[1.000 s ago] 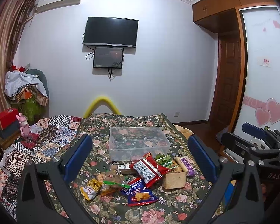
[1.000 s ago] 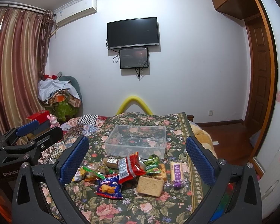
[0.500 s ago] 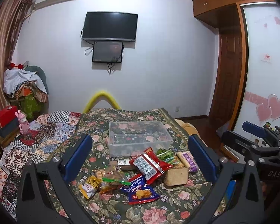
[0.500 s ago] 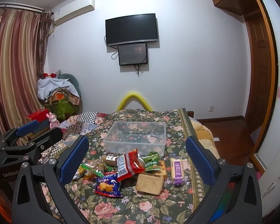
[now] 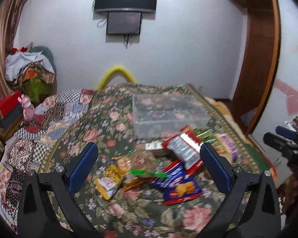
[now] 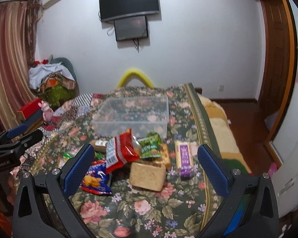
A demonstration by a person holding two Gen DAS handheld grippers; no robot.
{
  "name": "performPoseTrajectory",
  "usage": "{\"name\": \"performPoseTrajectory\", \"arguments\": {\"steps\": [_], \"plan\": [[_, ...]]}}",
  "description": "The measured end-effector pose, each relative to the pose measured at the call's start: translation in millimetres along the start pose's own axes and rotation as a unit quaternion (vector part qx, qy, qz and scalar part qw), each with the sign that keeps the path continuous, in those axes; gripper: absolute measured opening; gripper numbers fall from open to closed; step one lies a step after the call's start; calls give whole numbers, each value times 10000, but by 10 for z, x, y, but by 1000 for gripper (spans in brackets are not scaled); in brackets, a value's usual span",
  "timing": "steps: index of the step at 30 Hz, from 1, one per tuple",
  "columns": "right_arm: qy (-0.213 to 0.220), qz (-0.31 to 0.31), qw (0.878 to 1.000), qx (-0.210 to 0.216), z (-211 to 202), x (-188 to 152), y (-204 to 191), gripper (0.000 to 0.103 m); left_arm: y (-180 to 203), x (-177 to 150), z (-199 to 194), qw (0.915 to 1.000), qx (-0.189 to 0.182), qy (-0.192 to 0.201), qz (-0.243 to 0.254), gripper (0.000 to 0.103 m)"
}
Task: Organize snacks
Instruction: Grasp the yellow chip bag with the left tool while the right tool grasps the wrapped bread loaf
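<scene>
A pile of snack packets lies on the floral bedspread (image 5: 129,214) in front of a clear plastic bin (image 5: 168,117) (image 6: 133,115). A red packet (image 6: 121,152) (image 5: 183,148), a blue packet (image 5: 178,186) (image 6: 95,178), a yellow packet (image 5: 109,180), a green packet (image 6: 150,147), a tan bread block (image 6: 147,176) and a purple bar (image 6: 184,156) are among them. My left gripper (image 5: 149,166) hangs open above the pile. My right gripper (image 6: 146,168) is open too, over the bread block. Neither holds anything.
The bin holds nothing. A patchwork quilt (image 5: 39,130) covers the bed's left side. A red box and pink toy (image 6: 39,109) sit at the left. The bed's right edge drops to a wooden floor (image 6: 248,115). A wardrobe stands at the right.
Both grippers have tilted down and moved closer to the snack pile, which now looks larger. Both stay open and nothing on the bed has moved.
</scene>
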State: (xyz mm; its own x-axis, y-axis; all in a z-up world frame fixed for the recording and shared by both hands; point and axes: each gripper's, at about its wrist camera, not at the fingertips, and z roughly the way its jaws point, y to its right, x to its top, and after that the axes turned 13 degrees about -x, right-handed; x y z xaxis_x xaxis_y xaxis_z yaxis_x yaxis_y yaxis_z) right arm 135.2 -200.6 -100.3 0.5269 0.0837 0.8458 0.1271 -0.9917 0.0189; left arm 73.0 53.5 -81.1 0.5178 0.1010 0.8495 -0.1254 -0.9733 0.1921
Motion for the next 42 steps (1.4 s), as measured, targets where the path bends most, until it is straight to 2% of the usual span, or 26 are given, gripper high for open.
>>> {"name": "performPoseTrajectory", "arguments": {"steps": [6,11,14,23,31,35,42], "plan": [[-494,-64,9987,-68,324,-95,-16,103,-382,-136,191,9986,333,-283,-288,103],[-963,21,9953,-109,574,-213,21,103,-736,-268,349,9956,529,-615,-476,96],[-1213,63,9925,-116,714,-291,11,103,-901,-357,474,9935,506,-852,-568,89],[-1791,51,9838,-74,1025,-440,-78,103,-1200,-687,802,9829,233,-1554,-964,89],[-2048,72,9788,-16,1224,-489,-170,103,-1227,-802,1070,9797,154,-1818,-835,89],[-2120,47,9773,-8,1299,-511,-196,101,-1308,-835,1215,9773,161,-1883,-956,90],[-2263,210,9737,142,1394,-549,-204,89,-1362,-820,1329,9788,266,-1812,-916,90]]}}
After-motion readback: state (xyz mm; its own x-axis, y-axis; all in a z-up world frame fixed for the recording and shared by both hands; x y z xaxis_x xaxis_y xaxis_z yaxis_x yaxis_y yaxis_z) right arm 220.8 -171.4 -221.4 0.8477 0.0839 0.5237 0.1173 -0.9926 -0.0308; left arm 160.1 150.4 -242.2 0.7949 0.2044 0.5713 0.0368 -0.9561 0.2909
